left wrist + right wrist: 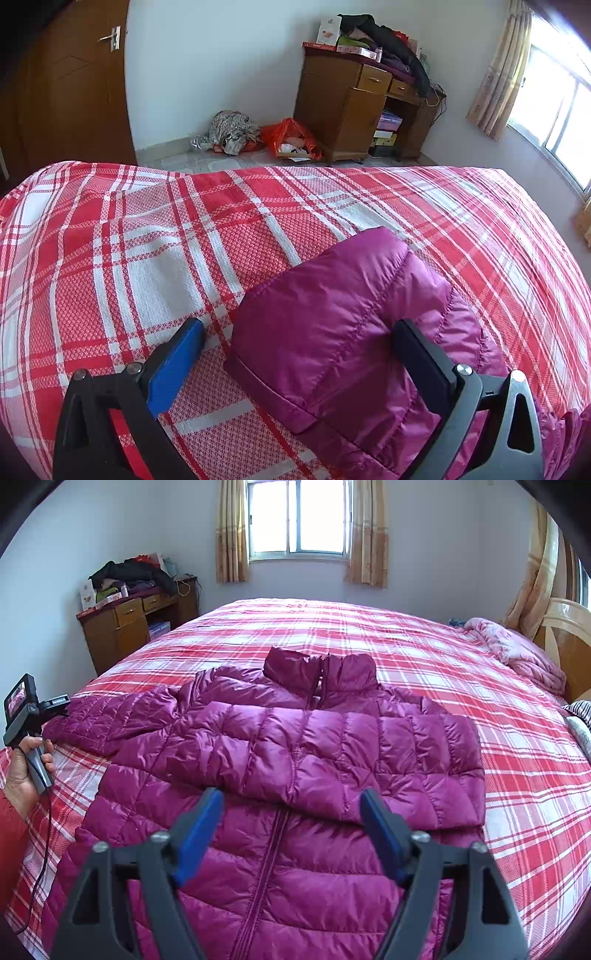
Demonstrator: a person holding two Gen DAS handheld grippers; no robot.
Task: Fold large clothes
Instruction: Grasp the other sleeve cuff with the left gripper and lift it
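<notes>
A magenta puffer jacket [280, 760] lies front up on the red plaid bed [517, 775], collar toward the window. One sleeve is folded across its chest [332, 746]. The other sleeve [110, 716] stretches out to the left. My right gripper [291, 794] hangs open above the zip, nothing between its blue pads [199, 827]. In the left wrist view the outstretched sleeve's cuff end [332, 314] lies between the wide-apart fingers of my left gripper [299, 325], which is open. A hand [22, 775] holds that gripper at the bed's left edge.
A wooden desk [343, 107] piled with clothes stands by the wall, with an orange bag [291, 138] and a cloth heap [231, 131] on the floor beside it. A brown door [74, 85] is at left. A pink blanket [517, 653] lies by the headboard.
</notes>
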